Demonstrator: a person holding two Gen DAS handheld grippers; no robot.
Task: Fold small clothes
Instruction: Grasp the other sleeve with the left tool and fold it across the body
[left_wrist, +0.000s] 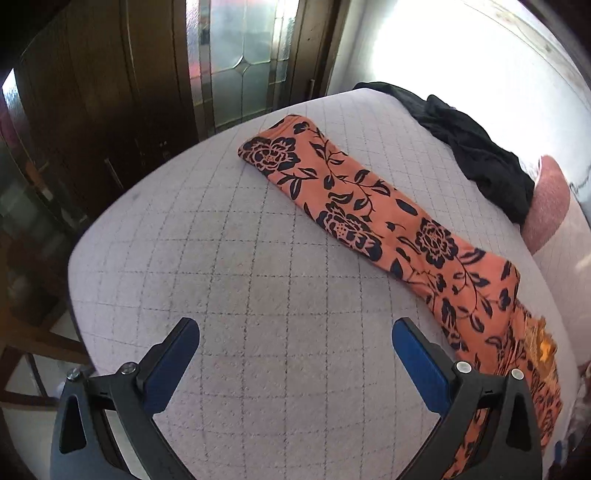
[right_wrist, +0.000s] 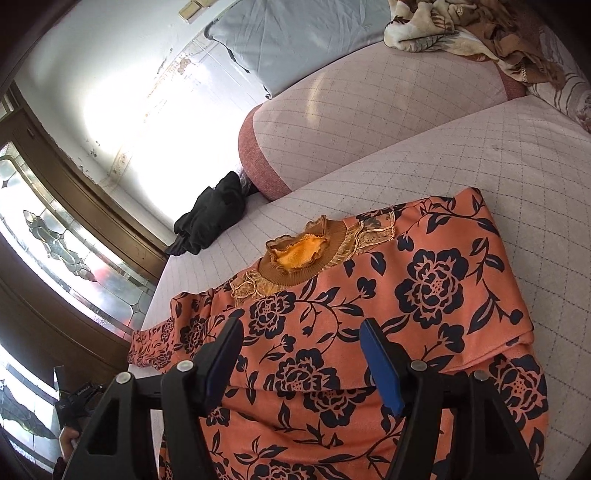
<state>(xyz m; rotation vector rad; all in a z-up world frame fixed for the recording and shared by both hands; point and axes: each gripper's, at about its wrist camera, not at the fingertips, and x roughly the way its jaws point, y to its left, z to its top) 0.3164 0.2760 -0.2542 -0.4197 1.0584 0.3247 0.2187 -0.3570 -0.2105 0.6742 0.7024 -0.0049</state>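
The top (right_wrist: 369, 295) lies flat on the bed (left_wrist: 221, 240), one sleeve (left_wrist: 332, 192) stretched out ahead-right of the left gripper (left_wrist: 295, 358) — ready to fold inward. Both grippers' fingers are spread, empty; the right gripper (right_wrist: 301, 354) hovers over the body.

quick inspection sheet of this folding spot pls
surface: quilted grid bed cover, mostly bare
job's things: orange floral top spread flat, sleeve stretched out, collar up
clutter: black garment bunched by the bolster; blanket heaped beyond it
grippers: left hand-held gripper open over bare cover; right hand-held gripper open over the top
cables: nothing seen
surroundings: glazed wooden door, white wall
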